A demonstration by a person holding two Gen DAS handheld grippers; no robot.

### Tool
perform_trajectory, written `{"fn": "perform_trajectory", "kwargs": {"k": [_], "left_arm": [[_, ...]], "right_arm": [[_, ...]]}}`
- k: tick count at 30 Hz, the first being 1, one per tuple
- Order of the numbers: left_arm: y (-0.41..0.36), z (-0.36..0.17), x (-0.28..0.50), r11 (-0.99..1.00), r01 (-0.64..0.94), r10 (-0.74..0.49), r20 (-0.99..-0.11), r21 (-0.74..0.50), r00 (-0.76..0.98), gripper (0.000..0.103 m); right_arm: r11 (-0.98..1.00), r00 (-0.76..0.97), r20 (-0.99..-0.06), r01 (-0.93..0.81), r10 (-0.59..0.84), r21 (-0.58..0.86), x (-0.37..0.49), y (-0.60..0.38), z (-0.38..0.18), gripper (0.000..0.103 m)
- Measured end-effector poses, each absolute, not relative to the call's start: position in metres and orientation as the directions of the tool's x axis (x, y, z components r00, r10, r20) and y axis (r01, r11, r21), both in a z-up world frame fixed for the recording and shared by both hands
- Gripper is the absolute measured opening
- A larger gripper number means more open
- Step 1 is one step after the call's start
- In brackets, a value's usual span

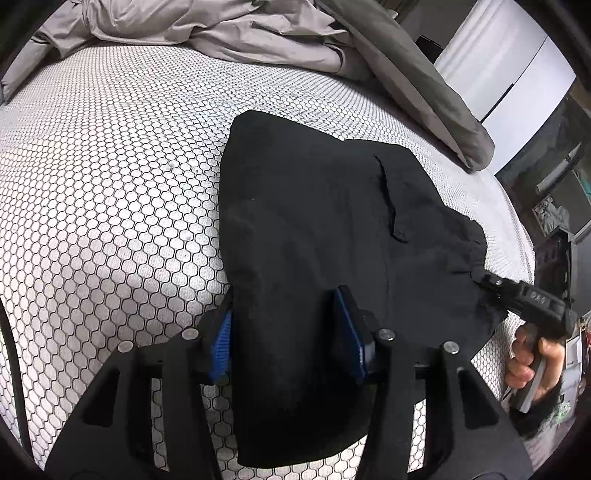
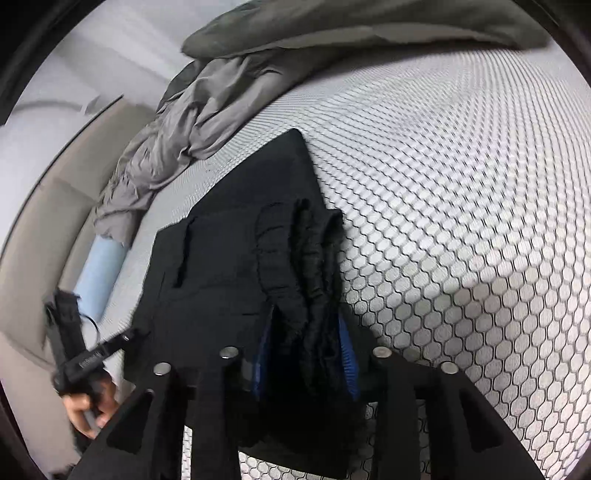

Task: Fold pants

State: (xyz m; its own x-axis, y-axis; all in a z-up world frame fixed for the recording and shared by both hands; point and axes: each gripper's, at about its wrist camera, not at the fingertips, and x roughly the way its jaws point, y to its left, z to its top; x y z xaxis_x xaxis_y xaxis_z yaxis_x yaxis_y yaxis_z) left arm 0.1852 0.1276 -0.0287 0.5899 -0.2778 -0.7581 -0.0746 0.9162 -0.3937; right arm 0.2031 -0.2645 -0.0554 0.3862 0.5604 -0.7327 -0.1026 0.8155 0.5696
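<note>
The black pants (image 1: 314,221) lie folded on the honeycomb-patterned mattress (image 1: 110,184). My left gripper (image 1: 288,325) has its blue-padded jaws set wide around the near edge of the pants, with the cloth between them. My right gripper (image 2: 306,343) is shut on the bunched elastic waistband (image 2: 314,258) of the pants (image 2: 221,258). The right gripper also shows in the left wrist view (image 1: 491,284) at the pants' right edge, held by a hand. The left gripper shows in the right wrist view (image 2: 125,338) at the pants' left edge.
A rumpled grey duvet (image 1: 221,29) lies across the far side of the bed and also shows in the right wrist view (image 2: 177,147). White doors (image 1: 517,74) and clutter stand past the bed's right edge. A light blue roll (image 2: 98,273) lies beside the mattress.
</note>
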Motion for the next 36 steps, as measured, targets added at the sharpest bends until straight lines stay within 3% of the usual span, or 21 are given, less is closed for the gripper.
{"fn": "perform_trajectory", "kwargs": {"k": [7,9,10,11,12,16,22,31,36], "left_arm": [[0.122,-0.008,0.14,0.966,-0.078,-0.139,-0.749,-0.247,0.648,0.05],[0.113,0.003,0.122,0.975,-0.08,-0.099,-0.724,-0.209,0.683,0.058],[0.108,0.011,0.109,0.978,-0.073,-0.089,-0.703,-0.197,0.706,0.069],[0.103,0.016,0.098,0.98,-0.062,-0.082,-0.672,-0.187,0.736,0.081],[0.105,0.02,0.09,0.982,-0.057,-0.076,-0.648,-0.182,0.757,0.085],[0.091,0.029,0.063,0.983,-0.068,-0.047,-0.587,-0.172,0.808,0.102],[0.072,0.041,0.043,0.99,-0.044,-0.033,-0.527,-0.134,0.849,0.102],[0.054,0.044,0.059,0.996,-0.03,-0.019,-0.512,-0.088,0.859,0.102],[0.056,0.044,0.062,0.995,-0.024,-0.029,-0.499,-0.101,0.866,0.102]], "right_arm": [[0.863,0.483,-0.721,-0.186,0.497,0.47,0.17,-0.278,-0.017,0.046],[0.885,0.516,-0.721,-0.223,0.462,0.408,0.156,-0.278,-0.01,0.051],[0.894,0.528,-0.722,-0.236,0.447,0.381,0.149,-0.277,-0.006,0.055],[0.903,0.552,-0.714,-0.255,0.43,0.346,0.141,-0.276,-0.001,0.07],[0.904,0.57,-0.701,-0.268,0.428,0.334,0.132,-0.278,0.003,0.086],[0.888,0.626,-0.629,-0.321,0.46,0.33,0.101,-0.276,0.024,0.101],[0.861,0.711,-0.485,-0.429,0.509,0.275,0.064,-0.252,0.048,0.103],[0.852,0.703,-0.493,-0.488,0.512,0.19,0.045,-0.219,0.042,0.103],[0.847,0.715,-0.46,-0.488,0.526,0.21,0.038,-0.223,0.046,0.103]]}}
